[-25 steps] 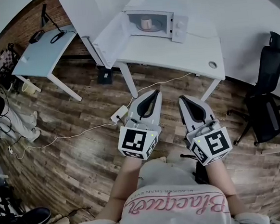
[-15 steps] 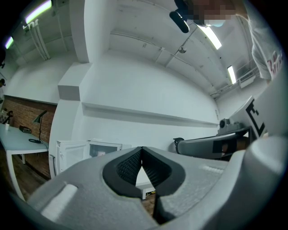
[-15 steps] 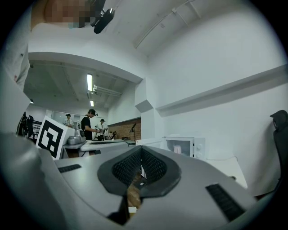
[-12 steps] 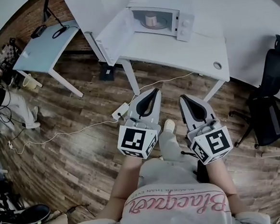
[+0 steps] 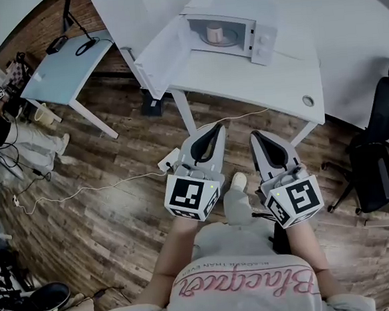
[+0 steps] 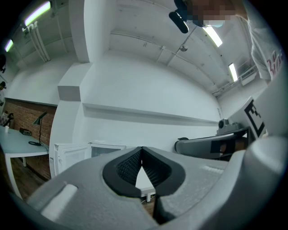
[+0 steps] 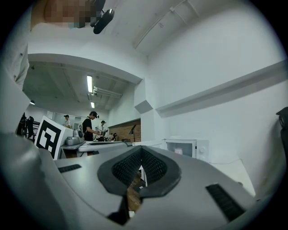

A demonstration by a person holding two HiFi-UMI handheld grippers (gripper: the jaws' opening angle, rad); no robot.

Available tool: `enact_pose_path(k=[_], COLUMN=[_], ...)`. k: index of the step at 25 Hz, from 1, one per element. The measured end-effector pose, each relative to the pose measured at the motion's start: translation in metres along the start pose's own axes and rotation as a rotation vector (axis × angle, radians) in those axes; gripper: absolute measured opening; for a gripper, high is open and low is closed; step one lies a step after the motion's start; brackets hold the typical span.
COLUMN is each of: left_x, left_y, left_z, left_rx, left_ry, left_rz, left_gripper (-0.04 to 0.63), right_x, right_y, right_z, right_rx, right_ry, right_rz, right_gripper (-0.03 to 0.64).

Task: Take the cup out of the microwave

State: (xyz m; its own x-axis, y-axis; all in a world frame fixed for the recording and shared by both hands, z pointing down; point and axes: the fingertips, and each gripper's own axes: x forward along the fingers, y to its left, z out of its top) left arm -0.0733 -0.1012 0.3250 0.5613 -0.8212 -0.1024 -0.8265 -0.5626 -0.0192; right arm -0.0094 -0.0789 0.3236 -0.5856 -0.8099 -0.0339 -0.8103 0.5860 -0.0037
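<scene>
Cup (image 5: 216, 33) is sitting upright inside the microwave (image 5: 264, 38), at the far side of the white bench (image 5: 255, 79). The microwave door (image 5: 158, 57) is hanging open to the left, leaving the cavity exposed for a straight reach. The left hand-held gripper (image 5: 217, 127) and the right hand-held gripper (image 5: 254, 136) are pointing level toward it, side by side above the wooden floor (image 5: 118, 211) and well apart from the bench, each with jaws pressed together on nothing. Judging by that, the approach is only getting under way, and one pair of jaws is needing to spread before meeting the cup.
</scene>
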Motion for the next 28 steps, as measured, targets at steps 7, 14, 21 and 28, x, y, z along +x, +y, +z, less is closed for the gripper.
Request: enact_pose_path(k=[7, 14, 21, 28], left_x=[0.026, 0.063, 0.102, 0.138], left_y=[0.019, 0.037, 0.050, 0.071], left_z=[-0.005, -0.008, -0.011, -0.012], left_rx=[-0.005, 0.008, 0.020, 0.019], left_ry=[0.005, 0.016, 0.036, 0.048], left_rz=[0.021, 0.028, 0.032, 0.048], left_gripper=[0.006, 0.006, 0.006, 0.006], right_x=[0.028, 0.061, 0.089, 0.120], right_y=[-0.019, -0.046, -0.080, -0.106], right_z=[-0.004, -0.004, -0.004, 0.002], right_rx=[-0.007, -0.006, 0.010, 0.018], right_ry=[0.015, 0.021, 0.030, 0.024], right_rz=[0.024, 0.048, 0.055, 0.071], right_gripper=[0.012, 0.012, 0.012, 0.012])
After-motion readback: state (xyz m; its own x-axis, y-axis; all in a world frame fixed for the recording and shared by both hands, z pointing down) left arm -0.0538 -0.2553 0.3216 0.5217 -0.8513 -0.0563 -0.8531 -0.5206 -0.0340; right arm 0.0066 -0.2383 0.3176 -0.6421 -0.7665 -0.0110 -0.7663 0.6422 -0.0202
